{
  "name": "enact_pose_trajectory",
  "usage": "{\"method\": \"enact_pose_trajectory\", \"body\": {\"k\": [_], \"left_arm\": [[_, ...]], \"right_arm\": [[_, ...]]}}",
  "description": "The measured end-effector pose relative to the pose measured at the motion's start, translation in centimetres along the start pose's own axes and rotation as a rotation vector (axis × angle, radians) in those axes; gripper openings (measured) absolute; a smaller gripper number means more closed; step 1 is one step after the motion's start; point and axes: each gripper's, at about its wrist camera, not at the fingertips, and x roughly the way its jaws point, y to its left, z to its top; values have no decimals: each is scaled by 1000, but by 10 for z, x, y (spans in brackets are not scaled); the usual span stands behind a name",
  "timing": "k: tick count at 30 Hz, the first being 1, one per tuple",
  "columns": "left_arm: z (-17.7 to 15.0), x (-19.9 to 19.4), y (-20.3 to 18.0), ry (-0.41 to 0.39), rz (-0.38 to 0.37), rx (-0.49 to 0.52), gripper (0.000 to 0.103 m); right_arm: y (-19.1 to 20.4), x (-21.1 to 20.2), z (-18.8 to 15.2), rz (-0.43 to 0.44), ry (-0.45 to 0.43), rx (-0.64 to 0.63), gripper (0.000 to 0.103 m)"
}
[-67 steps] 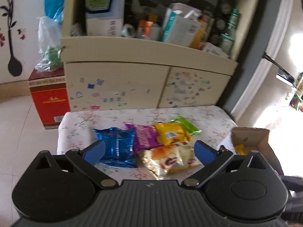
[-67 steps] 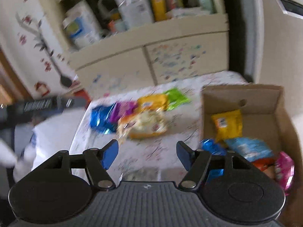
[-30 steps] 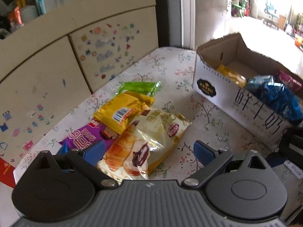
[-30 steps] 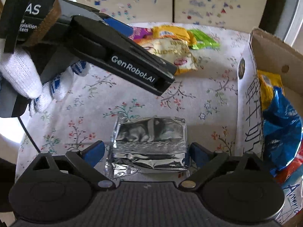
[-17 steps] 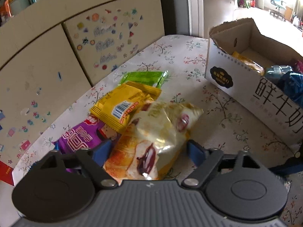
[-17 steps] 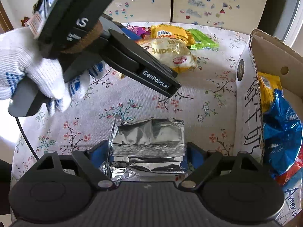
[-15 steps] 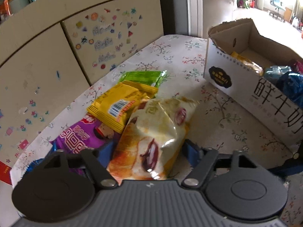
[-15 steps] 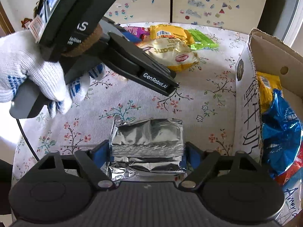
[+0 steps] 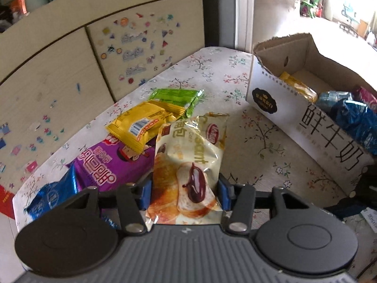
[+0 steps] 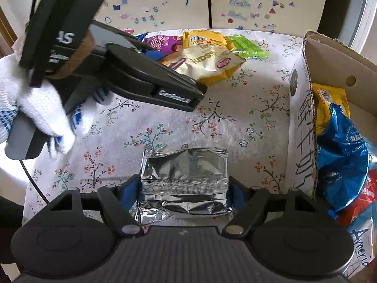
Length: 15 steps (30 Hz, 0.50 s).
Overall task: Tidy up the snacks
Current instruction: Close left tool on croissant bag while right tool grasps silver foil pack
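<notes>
On the floral table (image 10: 165,122), each hand-held gripper clamps one packet: left (image 9: 185,194) a croissant bag (image 9: 188,165), right (image 10: 185,189), closing, a silver pack (image 10: 185,172).

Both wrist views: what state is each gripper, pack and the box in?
Left gripper: shut on croissant pack.
Right gripper: closing on silver pack.
Silver pack: on the cloth, between the jaws.
Yellow pack: lying overlapped in the pile.
Box: open, partly filled.
</notes>
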Motion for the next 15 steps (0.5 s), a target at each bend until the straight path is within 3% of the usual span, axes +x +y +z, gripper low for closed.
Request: {"method": "enact_pose_trajectory", "body": {"k": [15], "left_arm": [[-5, -36, 5, -49, 35, -116, 52]], "right_arm": [[-2, -28, 1, 11, -72, 13, 82]]}}
